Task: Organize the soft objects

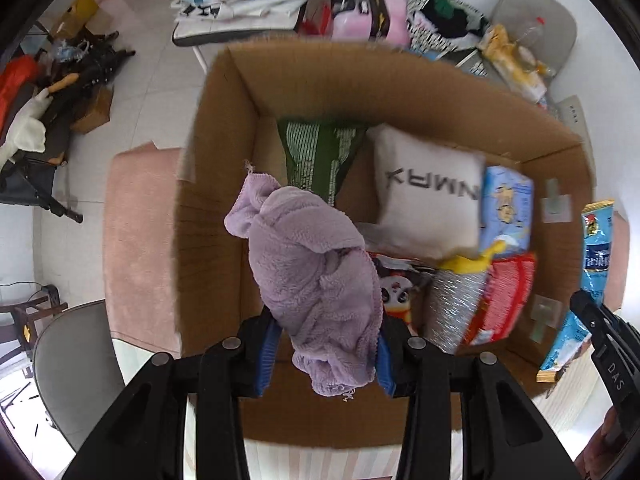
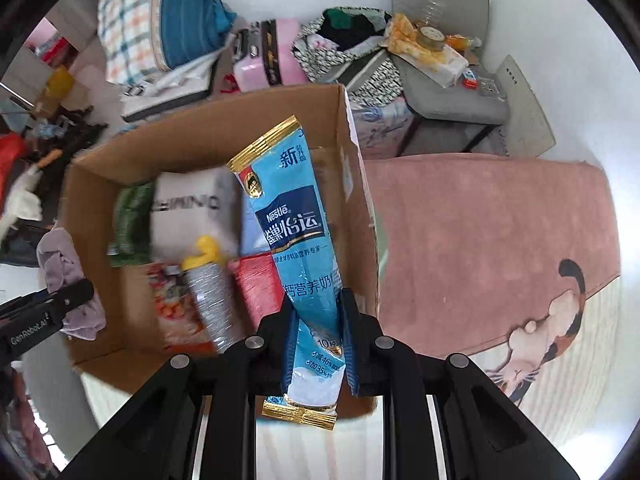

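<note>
Cardboard box [image 1: 224, 240] waiting below, already holding a white pillow [image 1: 428, 192], green pouch [image 1: 320, 152] and snack packs. Left gripper [image 1: 324, 344] clenched on a purple fleece towel [image 1: 312, 276], hanging over the box's left edge. Right gripper [image 2: 318, 344] clamped on a blue Nestle milk powder sachet [image 2: 296, 232], dangling by the right wall. Probably best: centre both over open space, lower, then let go of all 2 so nothing drapes over a rim.

Both views are bright with even daylight. Motion blur smears the cardboard box [image 1: 400, 92] contents; strong fisheye bending and dark corners from 10 to 2 o'clock.
</note>
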Demonstrator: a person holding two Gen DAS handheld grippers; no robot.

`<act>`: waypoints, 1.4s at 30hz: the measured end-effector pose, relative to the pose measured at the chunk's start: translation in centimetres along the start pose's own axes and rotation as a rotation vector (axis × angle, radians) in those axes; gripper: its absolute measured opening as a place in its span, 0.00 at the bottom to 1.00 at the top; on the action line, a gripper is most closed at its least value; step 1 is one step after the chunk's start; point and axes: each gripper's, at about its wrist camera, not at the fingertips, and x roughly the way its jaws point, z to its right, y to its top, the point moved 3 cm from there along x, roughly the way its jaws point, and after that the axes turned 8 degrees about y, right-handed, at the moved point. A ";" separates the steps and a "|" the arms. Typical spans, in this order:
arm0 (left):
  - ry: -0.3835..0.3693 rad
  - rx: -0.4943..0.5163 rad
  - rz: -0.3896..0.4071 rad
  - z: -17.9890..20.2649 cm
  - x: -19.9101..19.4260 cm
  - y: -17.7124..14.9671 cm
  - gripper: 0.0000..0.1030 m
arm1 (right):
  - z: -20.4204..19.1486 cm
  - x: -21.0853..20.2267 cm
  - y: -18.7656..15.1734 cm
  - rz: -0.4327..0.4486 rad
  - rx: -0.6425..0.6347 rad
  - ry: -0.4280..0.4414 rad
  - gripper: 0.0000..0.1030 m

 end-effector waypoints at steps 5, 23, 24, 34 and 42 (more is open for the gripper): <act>0.029 0.008 -0.066 0.2 1.5 0.6 0.42 | 0.0 2.8 0.5 -0.043 -0.020 -0.094 0.24; -0.014 0.032 0.062 -0.1 -1.9 -3.8 0.99 | -2.8 1.6 -2.3 -0.062 -0.125 0.011 1.00; -0.013 0.030 0.065 -0.3 -1.8 -4.2 0.99 | -2.7 1.5 -2.7 -0.064 -0.127 0.014 1.00; 0.003 0.001 0.062 -1.4 -1.0 -6.5 0.99 | -2.6 1.8 -5.5 -0.087 -0.100 0.038 1.00; 0.004 -0.025 0.167 -1.9 -5.4 -8.1 0.99 | -3.1 -1.6 -6.5 -0.025 -0.111 0.052 1.00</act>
